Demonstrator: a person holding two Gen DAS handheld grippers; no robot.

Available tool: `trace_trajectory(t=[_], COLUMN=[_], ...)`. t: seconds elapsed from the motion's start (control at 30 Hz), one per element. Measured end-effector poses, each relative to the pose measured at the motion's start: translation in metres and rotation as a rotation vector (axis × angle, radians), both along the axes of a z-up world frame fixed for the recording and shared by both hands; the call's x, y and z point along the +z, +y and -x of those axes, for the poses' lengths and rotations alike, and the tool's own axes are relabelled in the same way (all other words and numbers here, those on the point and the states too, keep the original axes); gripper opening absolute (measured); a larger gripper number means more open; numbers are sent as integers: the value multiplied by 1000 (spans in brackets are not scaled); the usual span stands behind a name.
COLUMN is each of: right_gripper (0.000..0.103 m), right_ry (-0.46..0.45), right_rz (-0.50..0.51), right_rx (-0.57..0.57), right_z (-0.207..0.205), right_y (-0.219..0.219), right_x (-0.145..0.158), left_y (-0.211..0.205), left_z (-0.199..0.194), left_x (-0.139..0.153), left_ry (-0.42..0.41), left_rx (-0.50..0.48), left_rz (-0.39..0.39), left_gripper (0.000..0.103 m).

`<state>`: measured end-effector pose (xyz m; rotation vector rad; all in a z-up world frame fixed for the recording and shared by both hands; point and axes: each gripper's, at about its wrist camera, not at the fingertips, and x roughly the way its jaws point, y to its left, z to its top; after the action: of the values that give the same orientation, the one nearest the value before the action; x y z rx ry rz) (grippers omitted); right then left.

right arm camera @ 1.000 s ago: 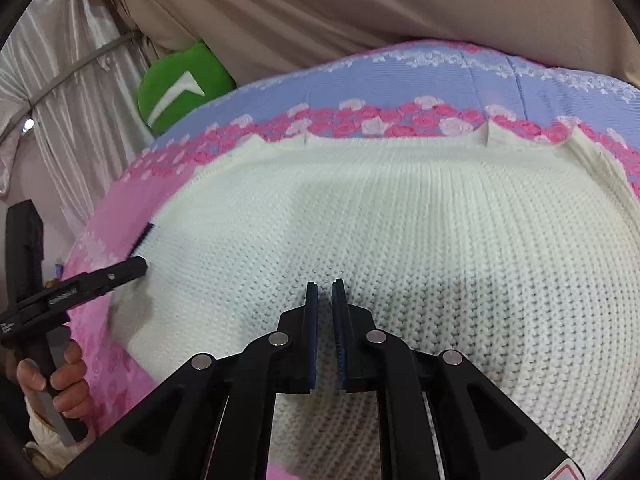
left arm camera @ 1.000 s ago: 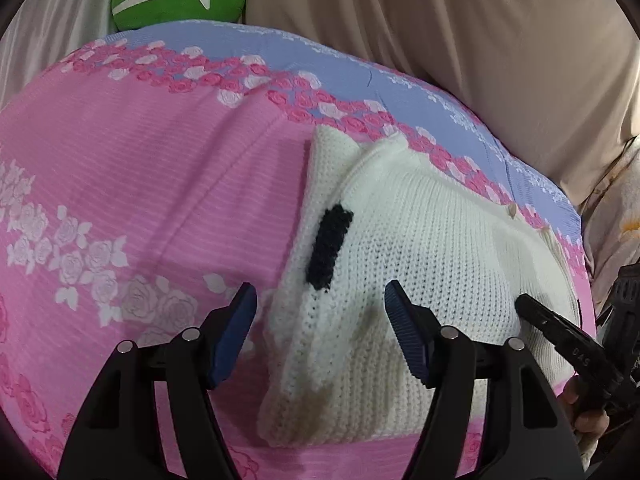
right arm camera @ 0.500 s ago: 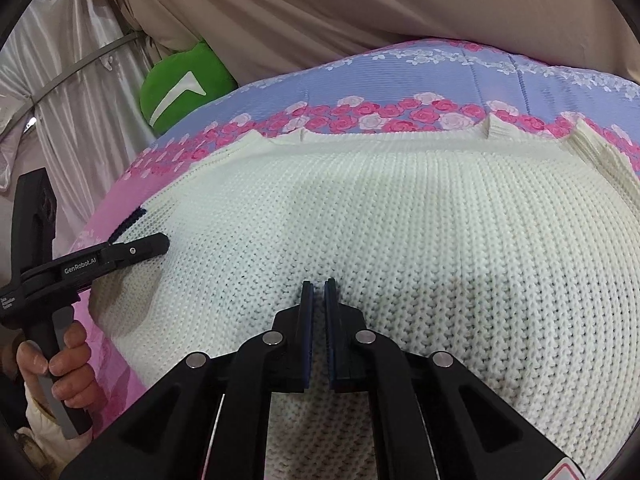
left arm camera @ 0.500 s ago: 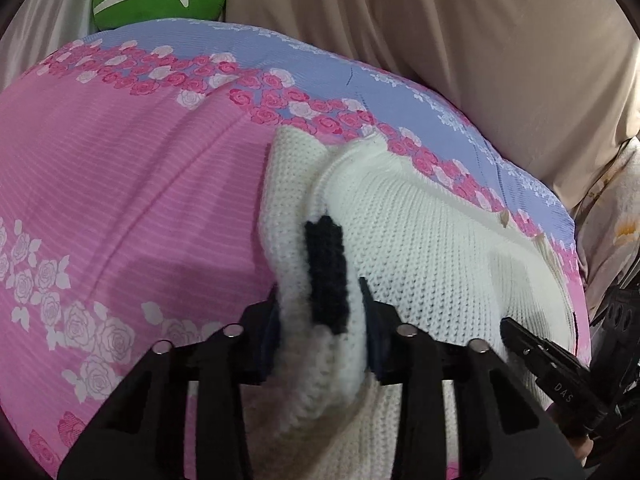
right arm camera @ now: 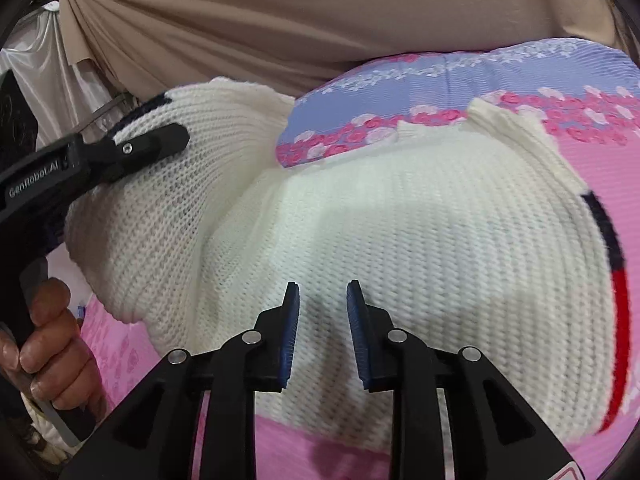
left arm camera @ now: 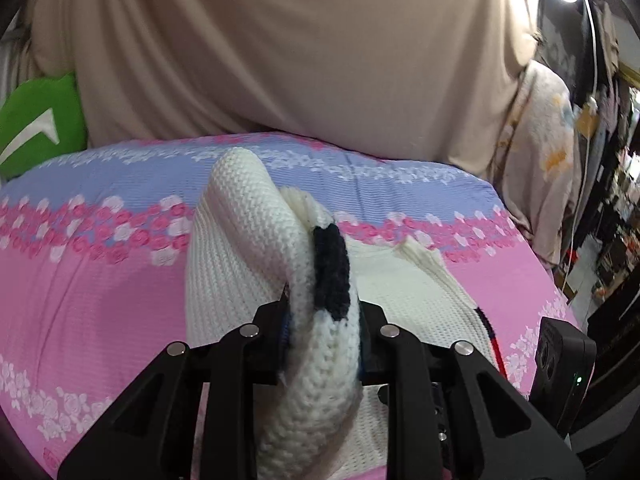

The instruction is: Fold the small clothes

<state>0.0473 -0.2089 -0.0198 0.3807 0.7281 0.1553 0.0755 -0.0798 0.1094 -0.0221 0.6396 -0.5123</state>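
Note:
A small white knit sweater (right arm camera: pixel 420 232) with dark and red stripes lies on the pink and blue floral bedspread (right arm camera: pixel 592 160). My left gripper (left arm camera: pixel 324 328) is shut on the sweater's left edge (left arm camera: pixel 320 320), at its dark stripe, and holds that side lifted off the bed. From the right wrist view the left gripper (right arm camera: pixel 120 152) shows at the left, holding the raised fold. My right gripper (right arm camera: pixel 322 320) is open and empty, hovering just above the sweater's near middle.
A beige curtain (left arm camera: pixel 300 48) hangs behind the bed. A green cushion (left arm camera: pixel 36 120) sits at the far left corner. Hanging clothes and clutter (left arm camera: pixel 560 160) stand beyond the bed's right side. The person's hand (right arm camera: pixel 48 344) grips the left handle.
My left gripper closed on the sweater's left edge and lifted it up and over toward the right. My right gripper went from shut to open above the sweater.

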Motion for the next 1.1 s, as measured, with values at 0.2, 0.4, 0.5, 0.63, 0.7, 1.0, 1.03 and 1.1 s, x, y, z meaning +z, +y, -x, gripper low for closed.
trace_trajectory(t=[0.2, 0.4, 0.5, 0.63, 0.7, 1.0, 1.03, 1.1], right_gripper=[26, 31, 31, 47, 53, 72, 72, 72], right_ry=[-16, -11, -19, -63, -91, -5, 20, 85], right_rz=[16, -8, -28, 16, 29, -77, -85, -117], right_rx=[-109, -203, -215, -220, -204, -47, -36, 2], right_z=[44, 69, 76, 80, 77, 9, 0, -17], right_y=[-51, -91, -104, -105, -107, -88, -85, -76], right_x=[2, -1, 1, 22, 35, 42, 37, 25], left_y=[-92, -145, -150, -122, -104, -6, -3, 2], left_z=[8, 5, 11, 26, 38, 51, 49, 48], left_x=[-25, -81, -78, -56, -44, -39, -45, -58], left_ry=[36, 122, 101, 115, 90, 76, 94, 129], left_rx=[-157, -179, -162, -200, -199, 25, 37, 41], left_rz=[-117, -223, -238, -137, -100, -94, -97, -113], left_gripper=[22, 23, 28, 43, 58, 81, 81, 81])
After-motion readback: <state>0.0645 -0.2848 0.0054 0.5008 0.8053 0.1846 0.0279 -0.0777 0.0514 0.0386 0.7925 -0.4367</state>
